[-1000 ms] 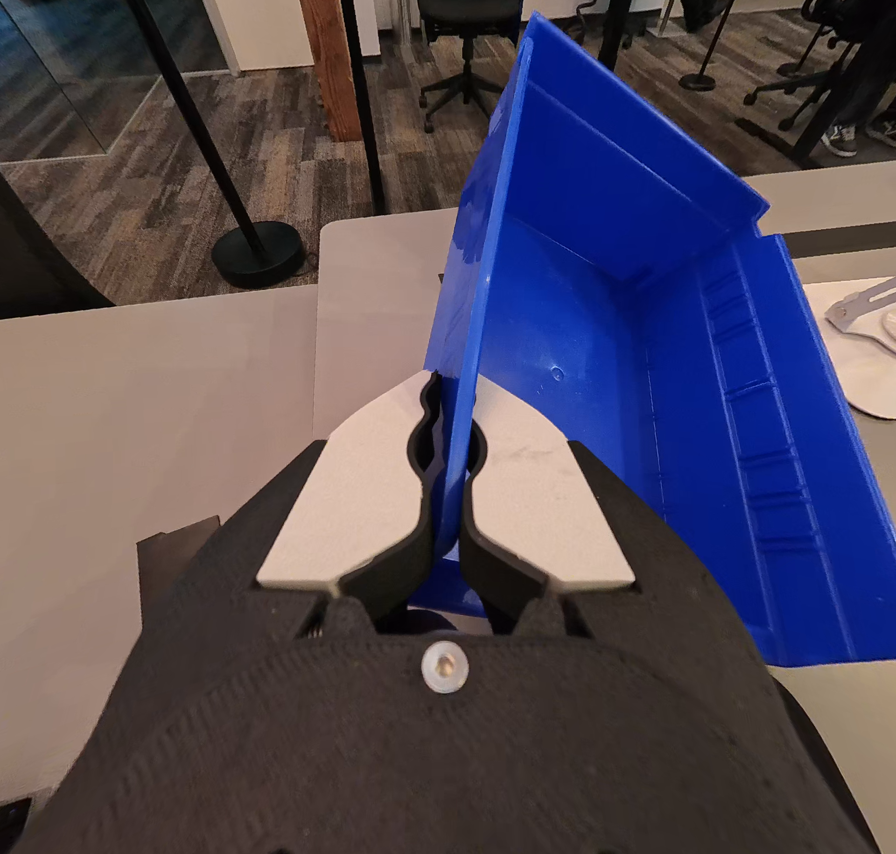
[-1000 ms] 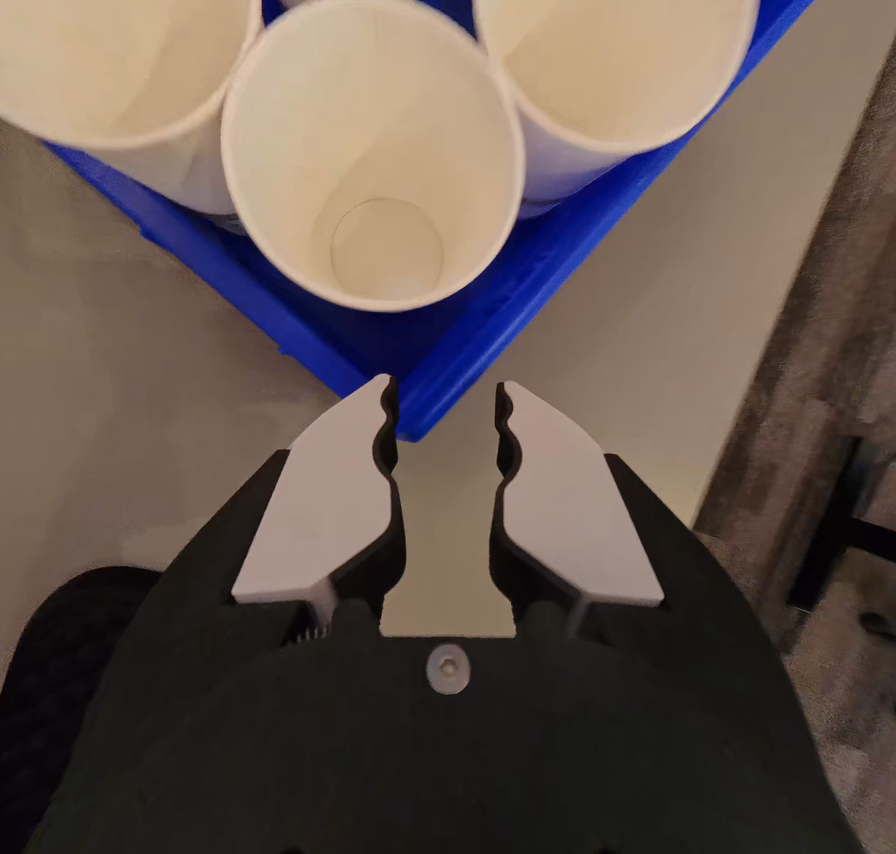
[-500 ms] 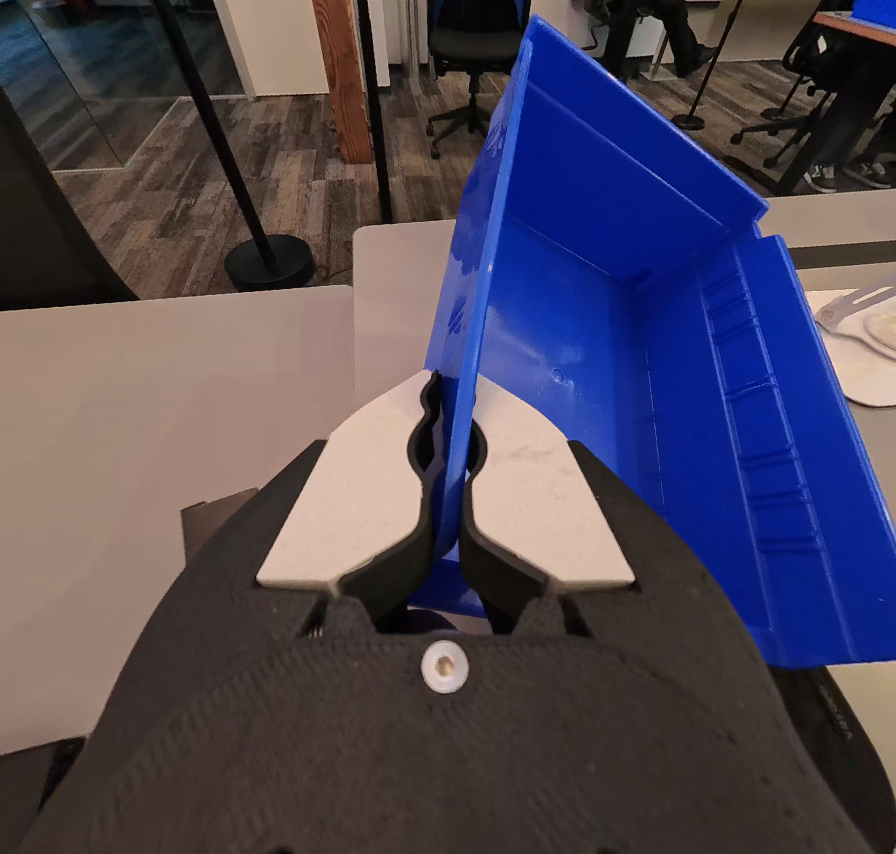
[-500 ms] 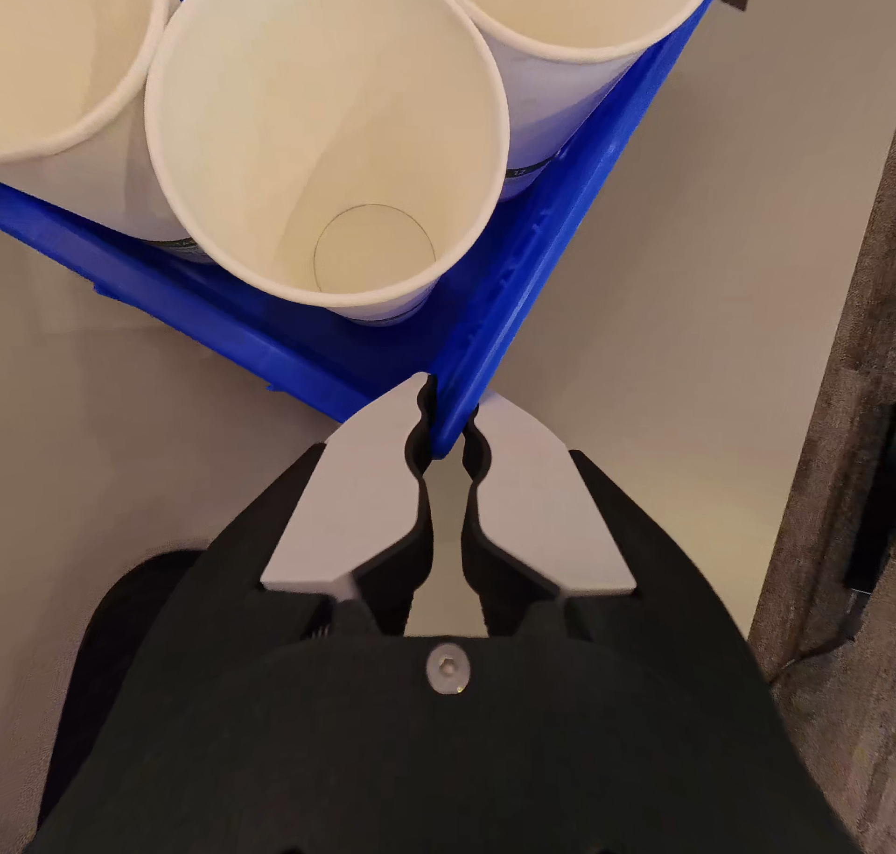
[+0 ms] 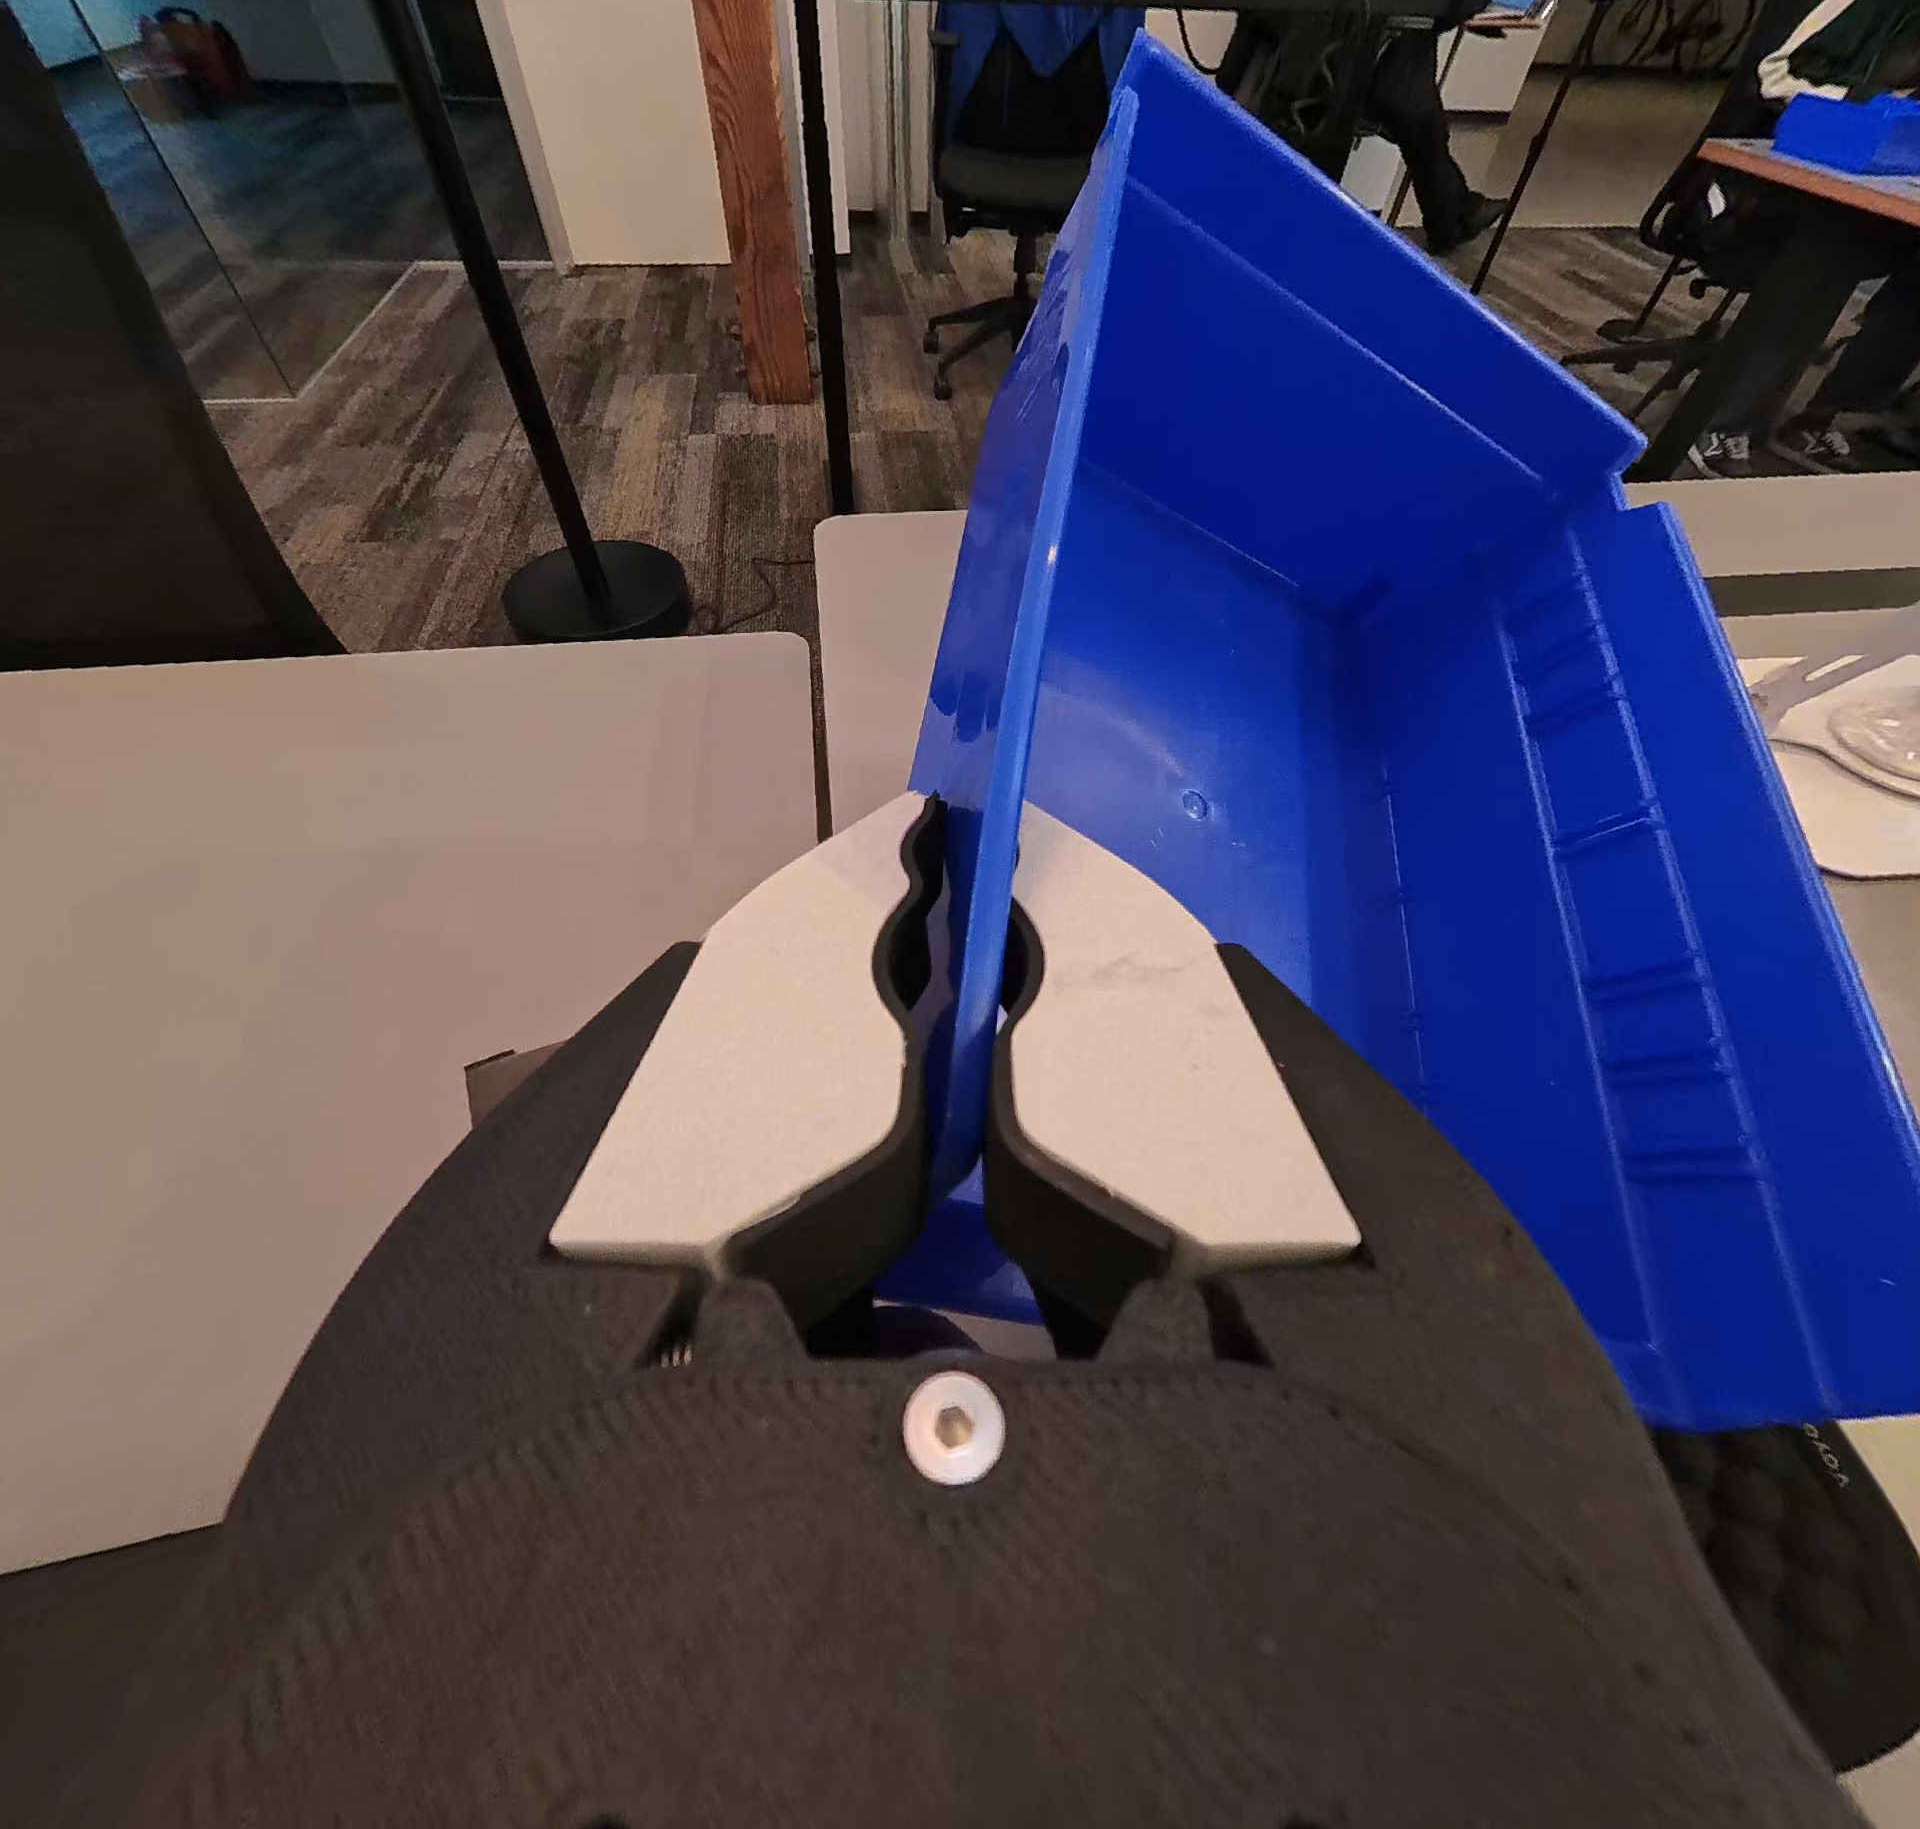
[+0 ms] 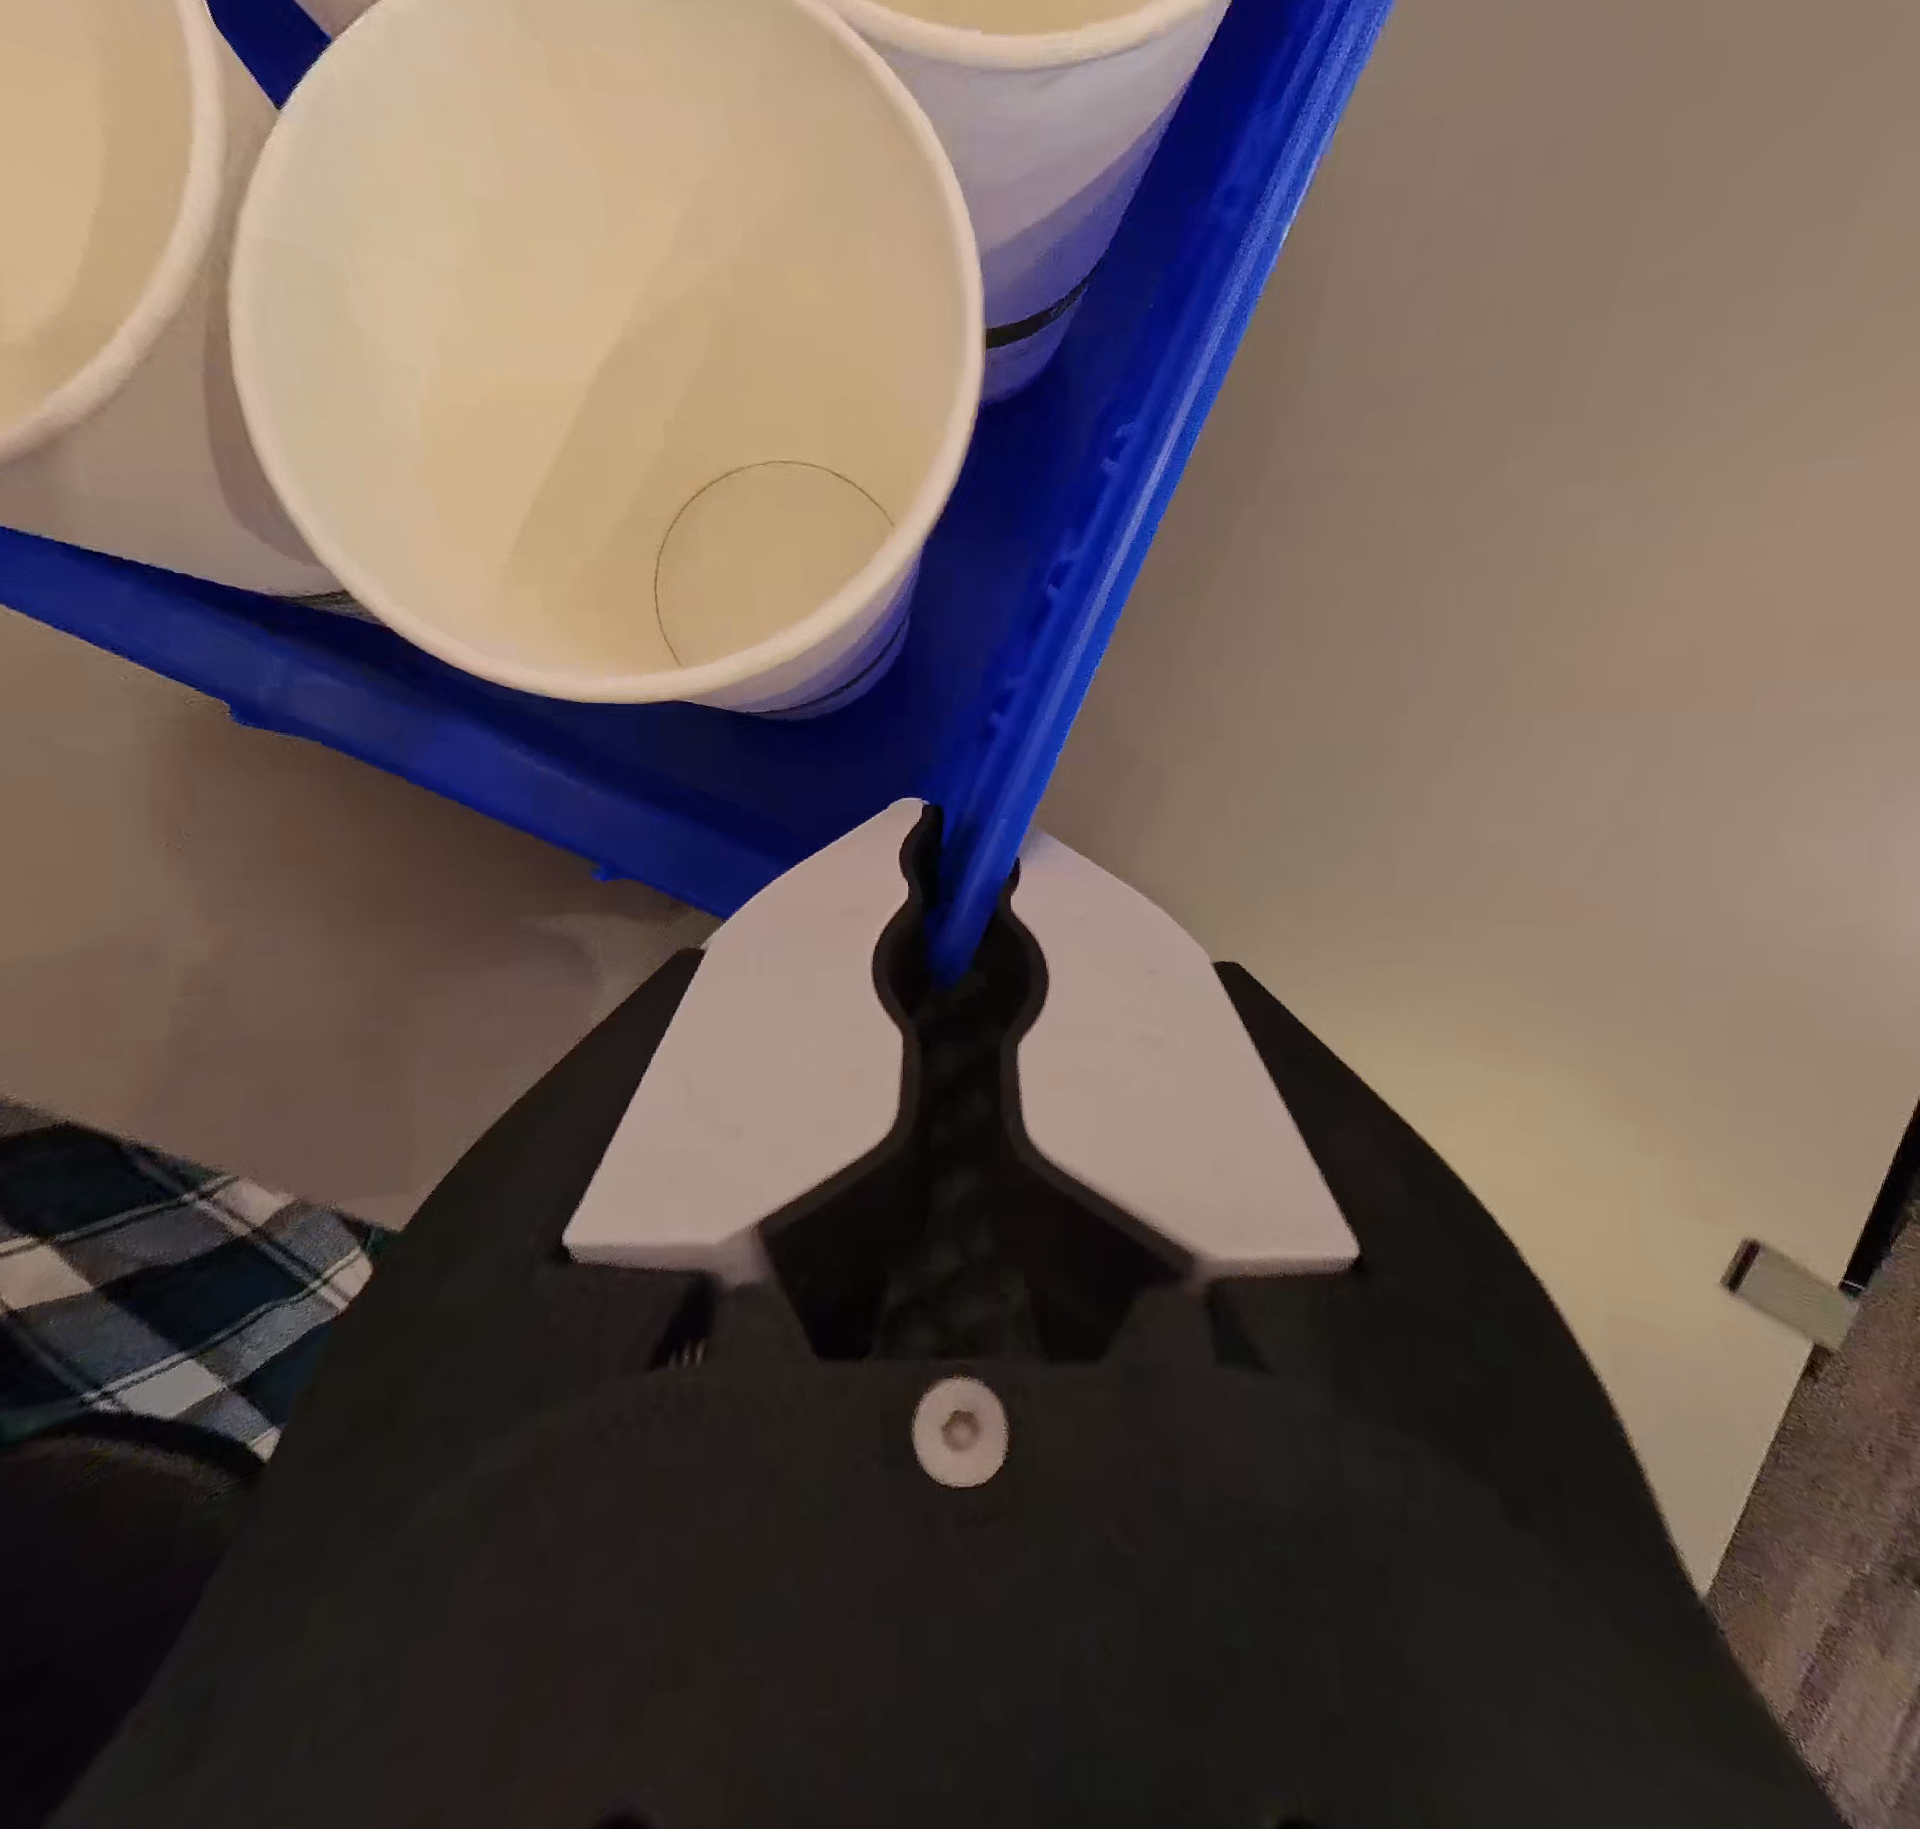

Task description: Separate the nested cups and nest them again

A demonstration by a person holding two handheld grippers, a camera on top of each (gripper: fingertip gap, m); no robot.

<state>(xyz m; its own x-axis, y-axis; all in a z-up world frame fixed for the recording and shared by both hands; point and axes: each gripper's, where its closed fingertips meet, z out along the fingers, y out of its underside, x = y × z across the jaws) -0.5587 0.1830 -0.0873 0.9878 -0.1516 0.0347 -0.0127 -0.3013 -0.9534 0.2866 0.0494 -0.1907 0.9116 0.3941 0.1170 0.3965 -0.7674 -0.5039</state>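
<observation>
In the left wrist view my left gripper is shut on the side wall of an empty blue bin, which it holds tilted above the grey table. In the right wrist view my right gripper is shut on the corner rim of a second blue bin. That bin holds several white paper cups standing upright; the nearest cup is right ahead of the fingertips, with others to the left and behind.
A black stand base, a wooden post and office chairs stand on the floor beyond the table. A white flat object lies at the right on the table. In the right wrist view the table's edge is at the lower right. My right fingertips sit around 85 centimetres from my left ones.
My right gripper moved forward to the bin's corner and its fingers came together on the rim. My left gripper kept its hold and lifted the empty bin a little.
</observation>
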